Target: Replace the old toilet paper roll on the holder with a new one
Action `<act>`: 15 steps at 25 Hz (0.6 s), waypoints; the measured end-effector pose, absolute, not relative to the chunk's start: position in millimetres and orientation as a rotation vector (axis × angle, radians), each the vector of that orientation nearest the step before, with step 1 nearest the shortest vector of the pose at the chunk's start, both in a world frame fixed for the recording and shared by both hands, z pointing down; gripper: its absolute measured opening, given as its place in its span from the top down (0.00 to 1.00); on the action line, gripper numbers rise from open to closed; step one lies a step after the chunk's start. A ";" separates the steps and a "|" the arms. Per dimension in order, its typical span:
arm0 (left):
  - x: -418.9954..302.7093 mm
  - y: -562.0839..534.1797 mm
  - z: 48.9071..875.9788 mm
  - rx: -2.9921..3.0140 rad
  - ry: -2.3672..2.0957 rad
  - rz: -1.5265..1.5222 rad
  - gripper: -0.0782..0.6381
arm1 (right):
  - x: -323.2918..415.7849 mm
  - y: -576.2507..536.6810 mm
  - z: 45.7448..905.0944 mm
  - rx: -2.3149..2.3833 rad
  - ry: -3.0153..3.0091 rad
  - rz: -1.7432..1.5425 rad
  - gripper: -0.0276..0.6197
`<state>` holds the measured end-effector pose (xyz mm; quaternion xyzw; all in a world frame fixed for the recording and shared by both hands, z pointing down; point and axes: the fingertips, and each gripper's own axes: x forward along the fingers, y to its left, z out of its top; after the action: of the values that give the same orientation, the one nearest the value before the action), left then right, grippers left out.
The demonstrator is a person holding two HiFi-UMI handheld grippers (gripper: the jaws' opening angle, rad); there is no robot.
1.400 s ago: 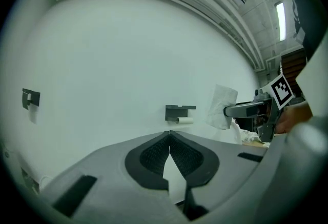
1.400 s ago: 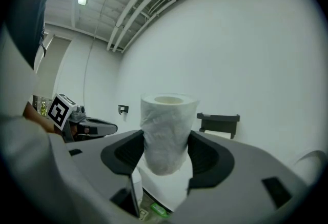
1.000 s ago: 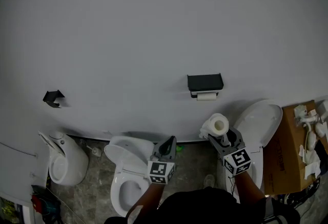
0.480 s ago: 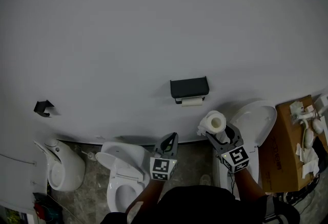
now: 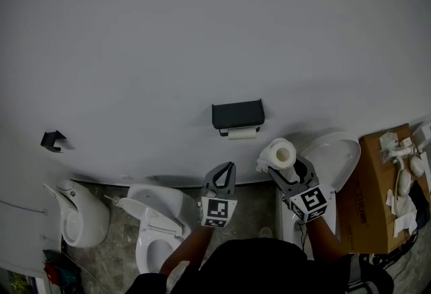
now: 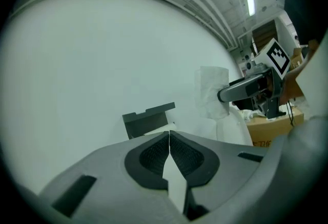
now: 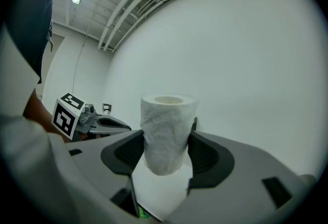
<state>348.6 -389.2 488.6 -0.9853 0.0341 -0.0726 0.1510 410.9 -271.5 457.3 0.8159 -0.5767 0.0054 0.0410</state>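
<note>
One new roll [image 7: 166,120], upright, pinched mid-body by right claw [image 7: 165,146]; probably light, soft, crushable: hold its sides gently. Empty left claw [image 6: 169,141] pressed together. Ahead of both: holder [image 5: 237,114].

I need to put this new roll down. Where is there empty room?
The floor between the middle toilet and the right toilet, under the holder, is bare. The cardboard box is bare on its left part; its right side is crowded with white fittings.
</note>
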 end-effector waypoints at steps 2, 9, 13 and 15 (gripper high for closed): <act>356.9 -388.3 487.1 -2.750 0.114 -0.219 0.88 | 415.8 -268.2 459.8 2.496 -1.769 0.023 0.55; 388.9 -386.9 487.9 -2.474 0.072 -0.315 0.74 | 428.8 -260.1 468.1 2.486 -1.790 0.047 0.55; 407.1 -388.7 500.6 -2.350 0.032 -0.412 0.61 | 433.2 -257.3 466.1 2.480 -1.815 0.019 0.55; 416.0 -389.2 507.3 -2.270 0.009 -0.459 0.55 | 435.2 -257.7 465.0 2.473 -1.821 0.006 0.55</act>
<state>416.0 -389.2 507.3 -0.8977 0.0036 -0.1817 0.4013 435.2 -257.7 465.0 0.8047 -0.5927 0.0021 0.0353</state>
